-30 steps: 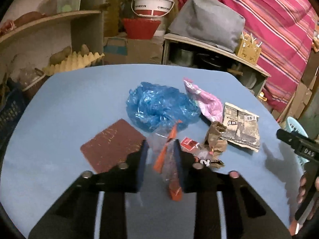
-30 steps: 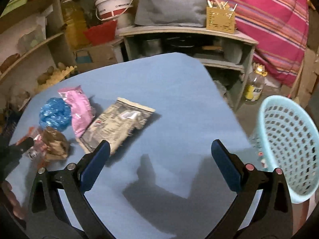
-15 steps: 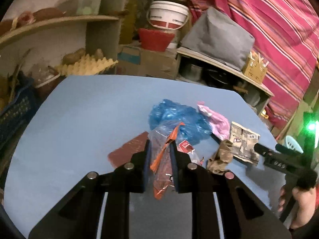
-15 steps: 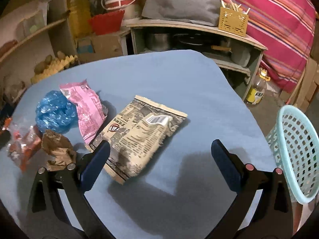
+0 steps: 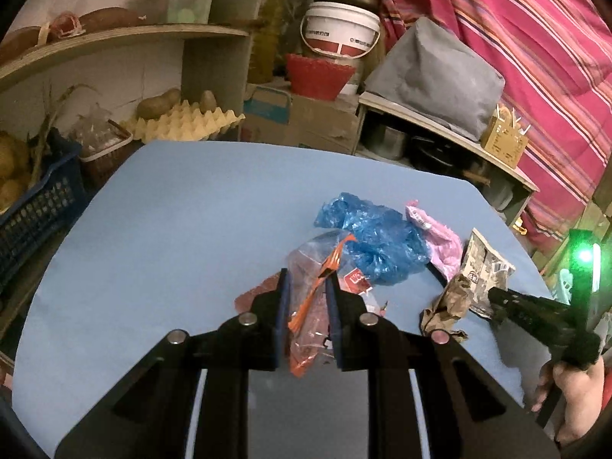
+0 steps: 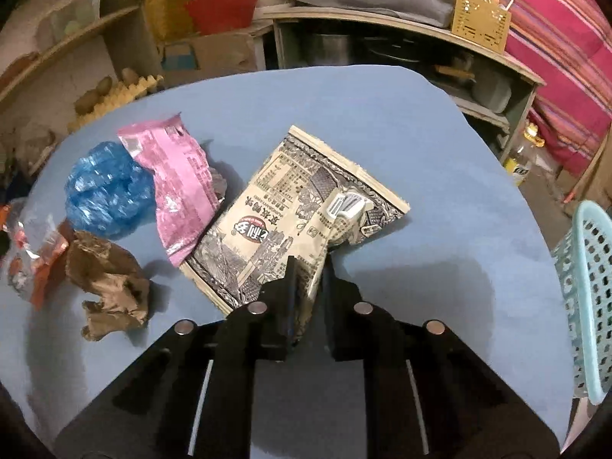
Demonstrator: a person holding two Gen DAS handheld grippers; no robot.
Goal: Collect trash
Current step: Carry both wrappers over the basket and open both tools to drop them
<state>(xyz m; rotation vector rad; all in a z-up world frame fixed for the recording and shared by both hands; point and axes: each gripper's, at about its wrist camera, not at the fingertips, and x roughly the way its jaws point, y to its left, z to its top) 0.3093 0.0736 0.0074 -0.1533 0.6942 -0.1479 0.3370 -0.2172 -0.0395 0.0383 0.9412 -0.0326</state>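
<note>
Printed beige snack bag (image 6: 306, 225), frame centre, pinched at near corner by right gripper (image 6: 309, 267); long axis toward upper right. Teal basket (image 6: 589, 306) at right edge. Left gripper (image 5: 306, 287) clamps clear orange-striped wrapper (image 5: 317, 267).

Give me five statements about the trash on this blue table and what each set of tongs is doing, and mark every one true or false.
1. The left tongs are shut on the clear plastic bag with orange print. True.
2. The right tongs hang open over bare table. False: they are shut on the beige printed snack bag.
3. The pink wrapper lies between the blue plastic bag and the snack bag. True.
4. The crumpled brown paper is already in the basket. False: it lies on the blue table.
5. The light blue basket stands in the middle of the table. False: it sits off its right edge.
</note>
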